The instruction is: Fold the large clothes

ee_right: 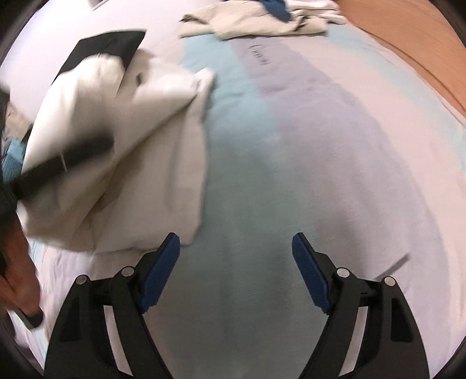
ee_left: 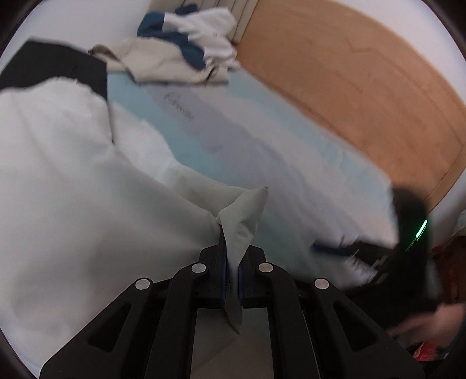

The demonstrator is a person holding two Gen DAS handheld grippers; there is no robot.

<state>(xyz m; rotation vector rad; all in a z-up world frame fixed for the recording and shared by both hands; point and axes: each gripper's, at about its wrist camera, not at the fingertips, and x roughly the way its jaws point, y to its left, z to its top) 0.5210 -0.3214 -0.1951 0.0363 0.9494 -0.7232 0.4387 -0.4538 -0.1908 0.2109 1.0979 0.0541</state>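
Pinching a corner of the white garment, the left gripper has its jaws clamped on only a thin fold of cloth, so a tug could pull the fabric free. Most of the garment lies bunched on the bed sheet, partly over a black item, well short of the clothes pile at the sheet's far end. Beside the garment, the right gripper hangs wide and empty above the sheet; unsupported, the cloth may twist or fold crooked.
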